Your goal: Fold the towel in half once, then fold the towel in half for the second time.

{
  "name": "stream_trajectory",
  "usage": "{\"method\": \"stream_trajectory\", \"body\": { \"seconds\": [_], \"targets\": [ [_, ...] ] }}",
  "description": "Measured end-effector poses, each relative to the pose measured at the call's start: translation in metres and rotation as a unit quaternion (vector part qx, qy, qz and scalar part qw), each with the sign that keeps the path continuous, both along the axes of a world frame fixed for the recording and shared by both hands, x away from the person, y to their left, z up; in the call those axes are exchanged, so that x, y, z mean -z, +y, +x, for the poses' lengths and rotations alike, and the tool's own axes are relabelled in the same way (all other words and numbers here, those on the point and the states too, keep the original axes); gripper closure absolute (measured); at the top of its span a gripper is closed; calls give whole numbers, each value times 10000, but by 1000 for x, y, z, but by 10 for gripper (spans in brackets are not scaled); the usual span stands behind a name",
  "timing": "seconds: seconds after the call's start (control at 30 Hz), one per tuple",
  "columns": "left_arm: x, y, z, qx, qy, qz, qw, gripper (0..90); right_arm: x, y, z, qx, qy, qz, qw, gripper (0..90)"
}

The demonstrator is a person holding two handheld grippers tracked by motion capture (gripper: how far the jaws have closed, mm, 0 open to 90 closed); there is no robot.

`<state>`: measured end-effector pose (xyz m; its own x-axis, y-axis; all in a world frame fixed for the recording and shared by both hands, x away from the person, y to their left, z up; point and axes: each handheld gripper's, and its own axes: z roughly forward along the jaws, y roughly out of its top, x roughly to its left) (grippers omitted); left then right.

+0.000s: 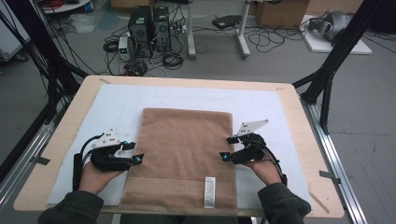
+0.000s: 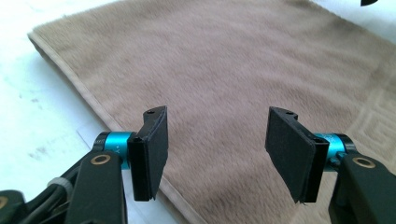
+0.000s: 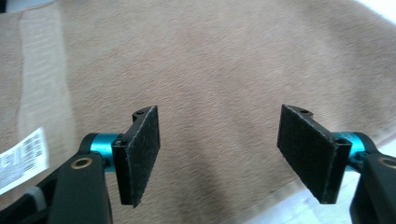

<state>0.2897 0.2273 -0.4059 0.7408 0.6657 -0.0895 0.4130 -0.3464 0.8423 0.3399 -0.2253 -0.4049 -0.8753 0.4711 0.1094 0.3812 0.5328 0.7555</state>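
Brown towel (image 1: 184, 154): folded flat on the white mat (image 1: 112, 105) covering the wooden table (image 1: 60, 135), centred, near edge at the table's front edge, white care label (image 1: 210, 192) near the front right corner. Left gripper (image 1: 132, 152): released, at the towel's left edge, pads spread with nothing between them. Right gripper (image 1: 229, 148): likewise released, at the right edge, nothing clamped. In the left gripper view, hemmed side edge (image 2: 95, 103) running diagonally beneath the near pad (image 2: 154, 151), plush pile beyond, a woven key-pattern band (image 2: 373, 112) toward the far side. In the right gripper view, pads (image 3: 140, 154) above plain pile, edge of the towel (image 3: 280, 191) just below the farther pad, care label (image 3: 21, 158) off to the side. Expected handling: light, soft, entirely limp; no stiffness to carry a shape, so any lifted part likely to sag and drag the rest. Pile surface probably high in friction against felt-like pads, slip unlikely; no fragility. Layer count at the edges not readable from these views; risk of pinching only the top layer. Recommended hold: side hems, both sides at matching positions, pads brought down over the edge so that the full thickness sits between them. Avoid gripping mid-panel, where pile alone gives little purchase, and avoid the label. Symmetric lift advised to keep the fold square.
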Motion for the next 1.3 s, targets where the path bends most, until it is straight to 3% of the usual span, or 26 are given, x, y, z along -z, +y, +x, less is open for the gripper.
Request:
{"method": "stream_trajectory", "body": {
  "seconds": [0.2,0.43,0.8,0.97,1.17,1.3],
  "targets": [
    [-6,-5,5,11,-46,42,10000,390,-6,1,8,27,-139,-33,9999,290],
    [-6,-6,7,4,-44,131,9999,389,-6,0,11,51,-154,-62,9998,290],
    [-4,-4,16,-89,-29,92,9999,387,-7,3,18,58,-151,-124,9998,290],
    [-12,-5,32,-108,-85,172,9998,387,-12,6,30,101,-155,-171,9997,293],
    [-24,-2,64,-299,-25,218,9993,388,-28,5,58,245,-194,-227,9993,302],
    [-19,3,87,-540,49,145,9984,389,-32,4,76,410,-184,-226,9987,309]
  ]
}}
